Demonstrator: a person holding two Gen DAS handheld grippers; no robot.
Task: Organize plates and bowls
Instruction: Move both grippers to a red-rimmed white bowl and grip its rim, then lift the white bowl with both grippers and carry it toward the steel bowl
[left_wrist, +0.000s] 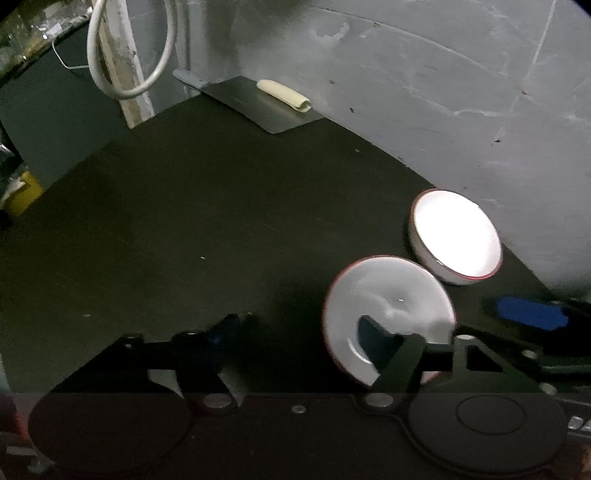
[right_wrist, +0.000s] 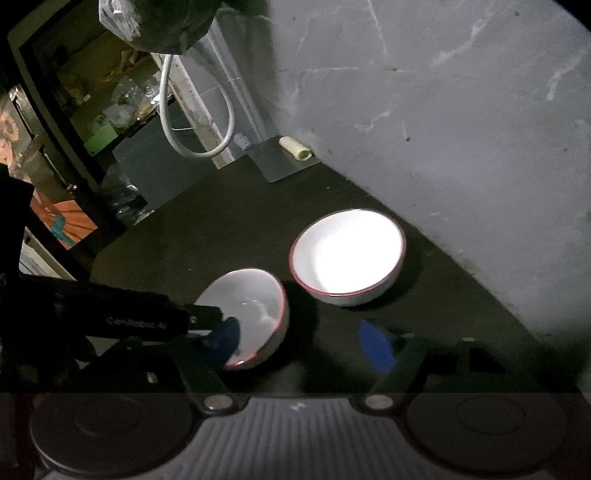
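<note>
Care with the rim is what this step is calling for, judging by the task: the left gripper (left_wrist: 301, 328) is straddling the near white bowl with a red rim (left_wrist: 388, 314), and its jaws are standing apart, not yet pinching anything. One finger (left_wrist: 373, 332) is reaching inside the bowl, while the other is sitting outside, clear of the rim with dark tabletop (left_wrist: 221, 221) showing between. To do it well, the person should be sliding the gripper sideways until the wall is centred between the pads, then squeezing low on the wall so the glazed surface is not slipping.

In the right wrist view this bowl is looking tipped towards the left gripper; whether it is resting flat, I cannot tell. The second white red-rimmed bowl (left_wrist: 456, 240) is sitting just beyond it, close to the grey wall (left_wrist: 443, 92), apart from both tools. The right gripper (right_wrist: 295, 354) is hovering with jaws released and empty, the near bowl lying just ahead of them.
</note>
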